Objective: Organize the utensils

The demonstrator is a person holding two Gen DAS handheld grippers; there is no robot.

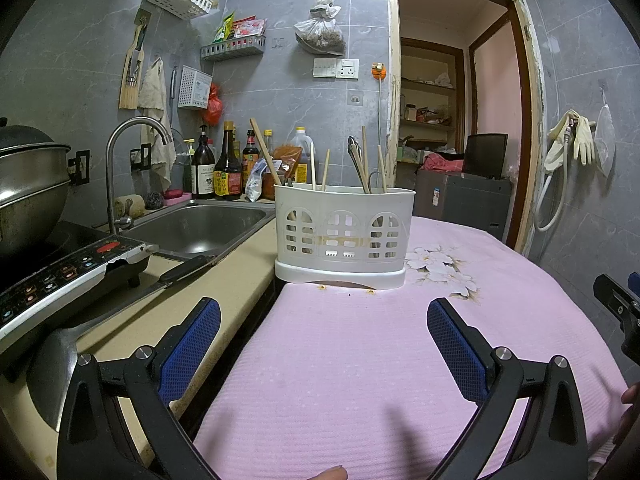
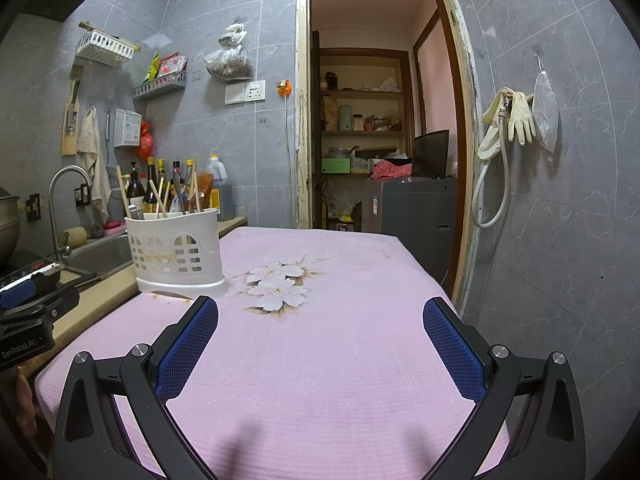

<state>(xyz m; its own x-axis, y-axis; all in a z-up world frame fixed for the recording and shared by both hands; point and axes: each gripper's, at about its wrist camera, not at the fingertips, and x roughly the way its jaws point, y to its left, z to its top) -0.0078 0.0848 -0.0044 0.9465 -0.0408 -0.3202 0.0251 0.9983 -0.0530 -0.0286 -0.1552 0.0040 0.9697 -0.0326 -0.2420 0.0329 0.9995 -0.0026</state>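
A white slotted utensil holder [image 1: 344, 236] stands at the far left edge of a pink cloth [image 1: 360, 360]. Several wooden chopsticks [image 1: 325, 170] and dark metal utensils [image 1: 357, 156] stick up out of it. It also shows in the right wrist view [image 2: 176, 248], left of centre. My left gripper [image 1: 324, 316] is open and empty, just in front of the holder. My right gripper [image 2: 320, 316] is open and empty over the cloth, to the holder's right. A ladle [image 1: 60, 364] lies on the beige counter at my left.
A steel sink [image 1: 200, 228] with a faucet [image 1: 132, 140] and sauce bottles [image 1: 224, 168] lies behind left. An induction cooker [image 1: 60, 272] with a pot [image 1: 28, 184] sits far left. An open doorway [image 2: 380, 140] is behind the cloth-covered surface [image 2: 340, 360].
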